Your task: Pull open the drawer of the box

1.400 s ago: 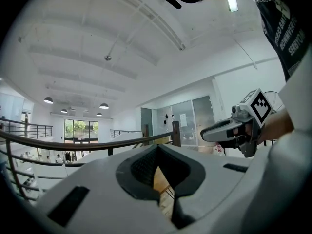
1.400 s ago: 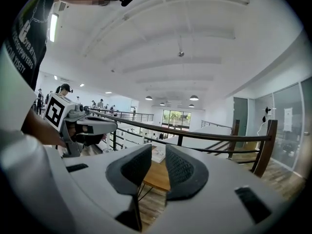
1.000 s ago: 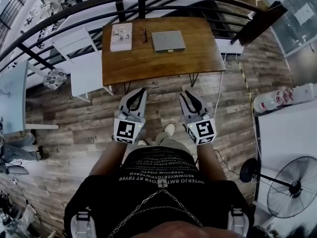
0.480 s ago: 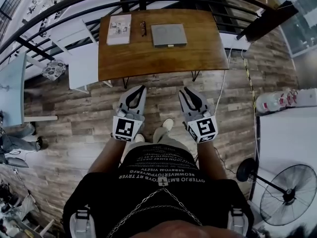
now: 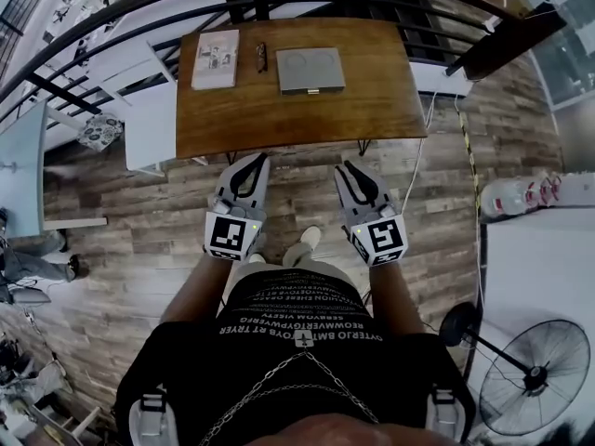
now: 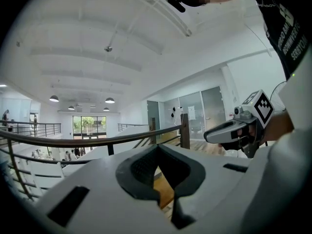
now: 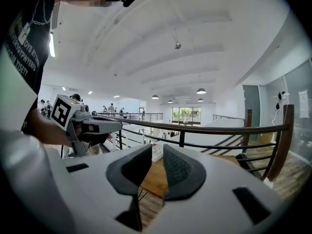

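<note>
Below, the person stands on a plank floor (image 5: 307, 198), facing a wooden table (image 5: 297, 136). Its near edge lies just ahead of both grippers. The grey box (image 5: 310, 70) lies flat toward the table's far side, about midway across, right of a booklet (image 5: 215, 59) and well apart from both grippers. The left gripper (image 5: 251, 162) has its tips together on nothing. The right gripper (image 5: 348, 169) has its tips slightly apart, also empty. A black railing (image 5: 139, 19) curves behind the table. A white desk (image 5: 149, 124) flanks the left edge, and a fan (image 5: 530, 379) stands to the right.
</note>
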`<action>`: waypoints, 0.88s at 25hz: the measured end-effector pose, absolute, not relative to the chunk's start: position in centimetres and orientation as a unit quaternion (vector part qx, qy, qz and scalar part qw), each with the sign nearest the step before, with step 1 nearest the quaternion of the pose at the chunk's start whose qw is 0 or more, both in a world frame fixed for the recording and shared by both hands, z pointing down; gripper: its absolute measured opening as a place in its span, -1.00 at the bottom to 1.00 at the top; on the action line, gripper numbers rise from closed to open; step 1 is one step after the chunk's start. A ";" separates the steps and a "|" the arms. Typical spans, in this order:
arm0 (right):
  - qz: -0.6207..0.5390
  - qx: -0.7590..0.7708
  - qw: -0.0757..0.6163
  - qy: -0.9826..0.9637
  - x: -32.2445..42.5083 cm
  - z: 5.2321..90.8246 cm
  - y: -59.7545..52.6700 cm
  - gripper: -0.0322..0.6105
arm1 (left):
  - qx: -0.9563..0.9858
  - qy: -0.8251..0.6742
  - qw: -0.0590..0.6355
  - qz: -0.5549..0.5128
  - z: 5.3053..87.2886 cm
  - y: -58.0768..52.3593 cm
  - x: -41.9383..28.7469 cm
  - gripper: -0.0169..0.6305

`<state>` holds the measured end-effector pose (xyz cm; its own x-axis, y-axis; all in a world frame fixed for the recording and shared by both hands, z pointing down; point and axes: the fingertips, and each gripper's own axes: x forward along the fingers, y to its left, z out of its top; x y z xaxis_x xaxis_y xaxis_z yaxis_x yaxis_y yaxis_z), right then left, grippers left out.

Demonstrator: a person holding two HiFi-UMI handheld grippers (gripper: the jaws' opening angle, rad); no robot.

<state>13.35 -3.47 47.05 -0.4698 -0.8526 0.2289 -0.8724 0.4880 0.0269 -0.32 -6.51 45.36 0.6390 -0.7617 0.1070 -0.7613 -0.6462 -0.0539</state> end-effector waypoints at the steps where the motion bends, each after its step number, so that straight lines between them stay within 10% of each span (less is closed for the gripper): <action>1: 0.047 0.501 0.103 -0.858 13.7 46.9 -3.8 -0.72 | -0.904 0.424 -0.001 -0.060 45.3 -6.9 0.0 -0.95; 22: 0.034 0.471 0.098 -0.876 20.3 46.8 -9.3 -0.73 | -0.882 0.467 0.004 -0.068 44.7 -9.8 5.0 -0.95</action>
<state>20.28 -9.32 46.78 -0.5365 -0.8187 0.2049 -0.8322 0.5535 0.0324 5.05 -9.82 44.66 0.5544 -0.8243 0.1152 -0.8231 -0.5635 -0.0706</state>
